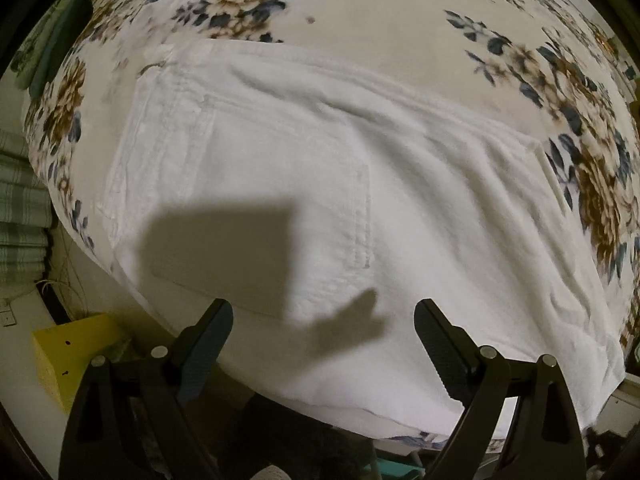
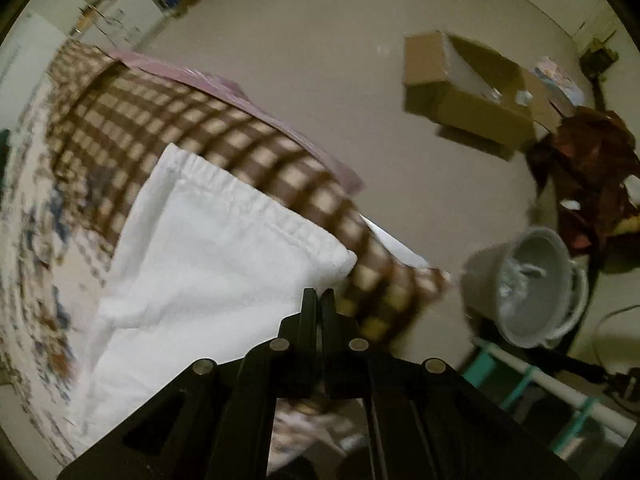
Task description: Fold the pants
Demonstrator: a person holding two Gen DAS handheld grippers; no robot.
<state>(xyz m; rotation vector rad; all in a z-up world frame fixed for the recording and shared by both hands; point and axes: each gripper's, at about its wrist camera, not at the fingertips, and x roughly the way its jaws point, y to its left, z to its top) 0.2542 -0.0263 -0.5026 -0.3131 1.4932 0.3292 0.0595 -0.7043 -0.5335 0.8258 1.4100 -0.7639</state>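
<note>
Floral bedding covers the bed that carries the white pants, which lie flat across its near part and reach to the near edge, a pocket seam and stitched panel showing on the left wrist view. They look already doubled, thick cotton with soft ridges running toward the right. On the right wrist view a hemmed corner of the pants hangs out past a checked brown blanket at the bed's edge. The left gripper hovers over the near edge with its jaws wide apart, holding nothing. The right gripper has its jaws pressed together; I cannot tell whether any cloth sits between them. My worry is that the overhanging corner slides off toward the floor, or that a one-sided pull skews the layers. Beyond the bed stand a grey bucket and a cardboard box.
</note>
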